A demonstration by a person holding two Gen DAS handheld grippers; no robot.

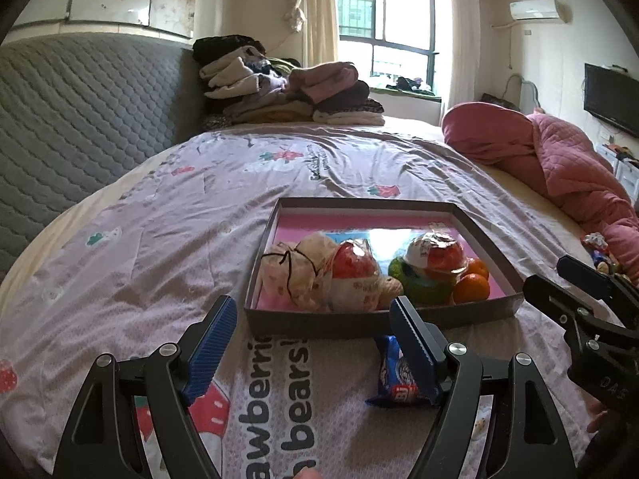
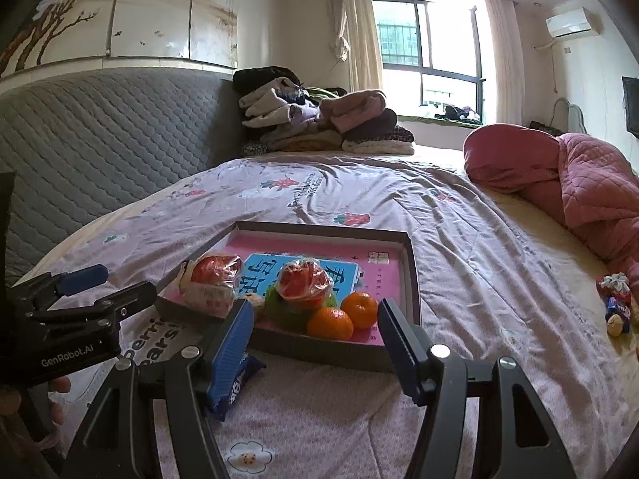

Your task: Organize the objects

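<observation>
A shallow dark box (image 1: 359,321) (image 2: 413,263) lies on the bed, lined pink, holding two oranges (image 1: 473,287) (image 2: 331,323), wrapped red fruits (image 1: 353,265) (image 2: 305,281), a green net (image 1: 423,285) and a bagged item (image 1: 291,275). A blue snack packet (image 1: 393,375) (image 2: 235,383) lies on the bedspread just in front of the box. My left gripper (image 1: 311,343) is open and empty, hovering before the box, its right finger over the packet. My right gripper (image 2: 315,343) is open and empty, near the box's front edge; it also shows in the left wrist view (image 1: 567,279).
Small wrapped snacks (image 2: 617,305) (image 1: 599,249) lie on the bed at right beside a pink quilt (image 2: 579,183). Folded clothes (image 1: 287,92) are piled at the far end. A grey padded headboard (image 1: 80,119) runs along the left.
</observation>
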